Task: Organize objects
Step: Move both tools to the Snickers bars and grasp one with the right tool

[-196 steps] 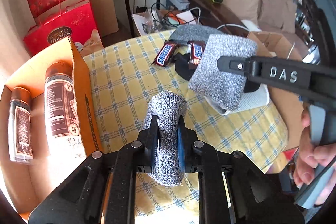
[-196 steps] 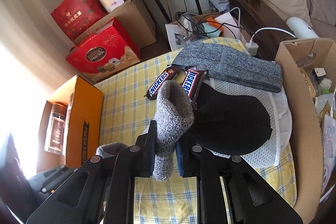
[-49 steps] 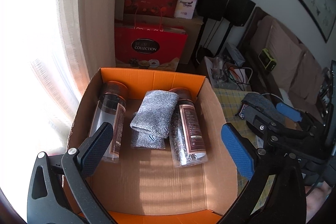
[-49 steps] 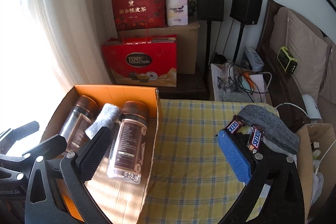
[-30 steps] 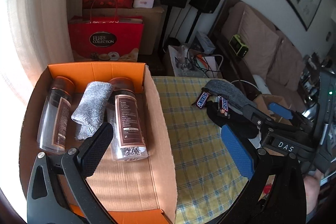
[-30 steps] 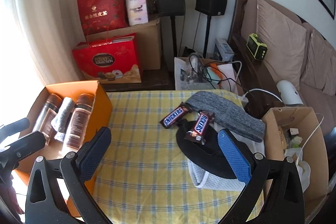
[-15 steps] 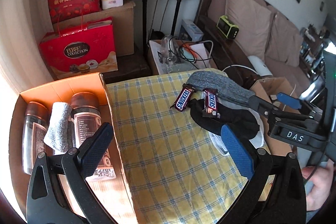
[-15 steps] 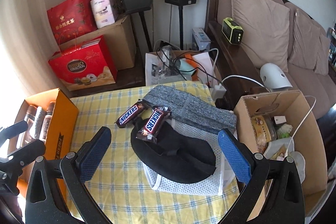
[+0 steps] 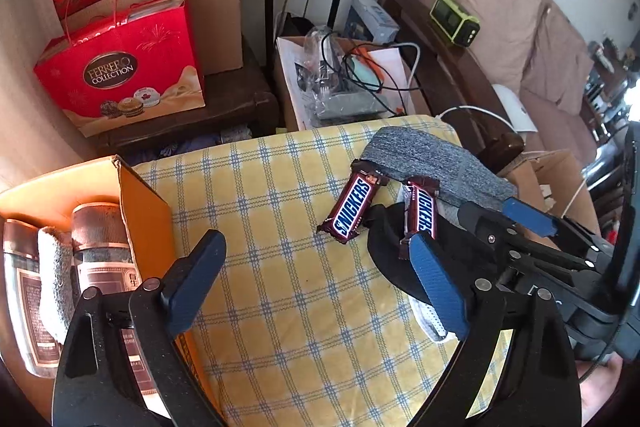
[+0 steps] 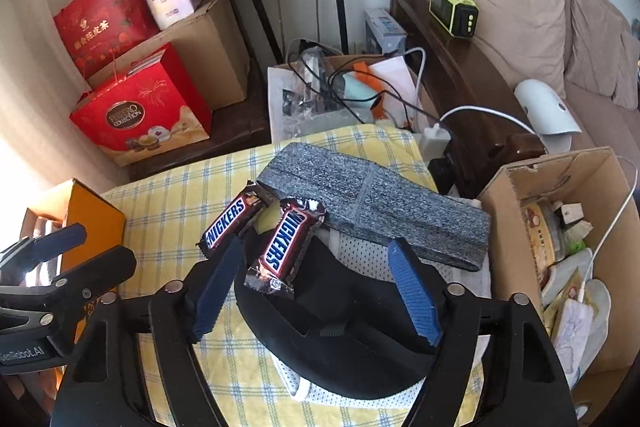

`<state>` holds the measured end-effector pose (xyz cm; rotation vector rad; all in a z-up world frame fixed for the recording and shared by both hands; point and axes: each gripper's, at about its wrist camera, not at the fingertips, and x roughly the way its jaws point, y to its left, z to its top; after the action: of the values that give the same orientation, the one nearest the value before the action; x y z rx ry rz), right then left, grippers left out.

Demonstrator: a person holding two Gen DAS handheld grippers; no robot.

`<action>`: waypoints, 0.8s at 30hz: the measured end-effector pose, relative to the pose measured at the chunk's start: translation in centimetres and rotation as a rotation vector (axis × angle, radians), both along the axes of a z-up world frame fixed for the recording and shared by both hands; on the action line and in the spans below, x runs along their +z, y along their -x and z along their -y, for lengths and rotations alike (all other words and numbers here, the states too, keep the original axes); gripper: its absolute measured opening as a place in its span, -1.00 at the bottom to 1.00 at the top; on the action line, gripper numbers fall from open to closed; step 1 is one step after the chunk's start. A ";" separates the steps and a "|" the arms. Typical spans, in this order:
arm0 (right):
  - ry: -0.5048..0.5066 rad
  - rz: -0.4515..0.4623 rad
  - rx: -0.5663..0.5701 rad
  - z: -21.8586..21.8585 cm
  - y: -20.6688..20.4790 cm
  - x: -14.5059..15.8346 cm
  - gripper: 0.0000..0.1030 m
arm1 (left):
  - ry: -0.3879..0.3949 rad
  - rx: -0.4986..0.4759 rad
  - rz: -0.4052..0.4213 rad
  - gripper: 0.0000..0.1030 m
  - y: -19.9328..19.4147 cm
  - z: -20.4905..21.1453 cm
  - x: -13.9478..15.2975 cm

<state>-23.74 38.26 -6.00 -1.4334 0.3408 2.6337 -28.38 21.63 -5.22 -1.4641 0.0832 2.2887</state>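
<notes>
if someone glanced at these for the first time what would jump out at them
Two Snickers bars: one flat on the yellow checked tablecloth, the other propped on a black cap just ahead of the open right gripper. At the table's left edge, an orange box holds two brown-lidded jars with a grey sock between them.

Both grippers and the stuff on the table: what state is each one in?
left gripper: open, empty.
right gripper: open, empty.
Snickers bar on the cloth: sealed, flat.
Snickers bar on the black cap: sealed, propped up.
orange box: open, holding jars.
</notes>
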 end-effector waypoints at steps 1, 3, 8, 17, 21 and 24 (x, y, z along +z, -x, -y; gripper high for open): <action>0.011 0.012 -0.001 -0.1 0.4 -0.4 0.30 | 0.007 -0.006 0.006 0.69 0.4 -0.2 -0.3; 0.036 0.027 0.000 -0.2 1.2 -1.2 0.20 | 0.027 -0.014 0.015 0.59 1.1 -0.7 -0.8; 0.073 0.050 0.006 -0.2 2.6 -2.8 0.16 | 0.039 -0.008 0.050 0.59 2.6 -1.5 -2.0; 0.104 0.091 0.015 0.6 4.6 -5.2 -0.14 | 0.054 0.017 0.084 0.59 4.5 -2.3 -3.6; 0.084 0.100 0.020 0.7 4.9 -5.9 -0.32 | 0.053 0.009 0.079 0.59 4.7 -3.1 -3.5; 0.100 0.087 0.020 0.3 4.6 -5.9 -0.41 | 0.064 -0.004 0.069 0.59 4.8 -3.9 -3.5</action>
<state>-28.39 37.93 -11.88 -1.5841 0.4571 2.5935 -33.13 25.49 -8.71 -1.5726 0.1398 2.2491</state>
